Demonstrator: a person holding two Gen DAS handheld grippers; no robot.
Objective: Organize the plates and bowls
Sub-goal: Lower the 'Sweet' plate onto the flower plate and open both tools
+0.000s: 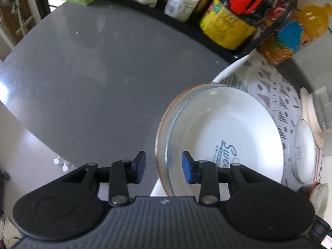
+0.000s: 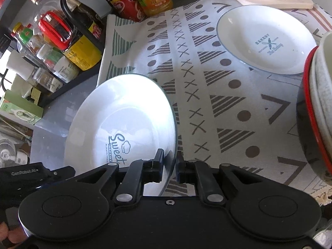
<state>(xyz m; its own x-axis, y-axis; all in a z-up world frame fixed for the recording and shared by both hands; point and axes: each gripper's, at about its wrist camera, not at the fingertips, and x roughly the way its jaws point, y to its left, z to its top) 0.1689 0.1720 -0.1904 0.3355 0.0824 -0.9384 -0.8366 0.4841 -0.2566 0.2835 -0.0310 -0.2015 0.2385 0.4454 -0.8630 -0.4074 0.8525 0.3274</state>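
Right gripper (image 2: pixel 170 167) clamped on plate (image 2: pixel 122 124) rim; left gripper (image 1: pixel 164 167) open astride it. Glazed, slippery, breakable: hold rim only.

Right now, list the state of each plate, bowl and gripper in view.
Sweet plate: tilted, rim clamped in the right gripper.
Bakery plate: flat on the patterned cloth, empty.
Stacked bowls: nested at the cloth's right edge.
Right gripper: shut on the plate rim.
Left gripper: open around the same plate's rim.
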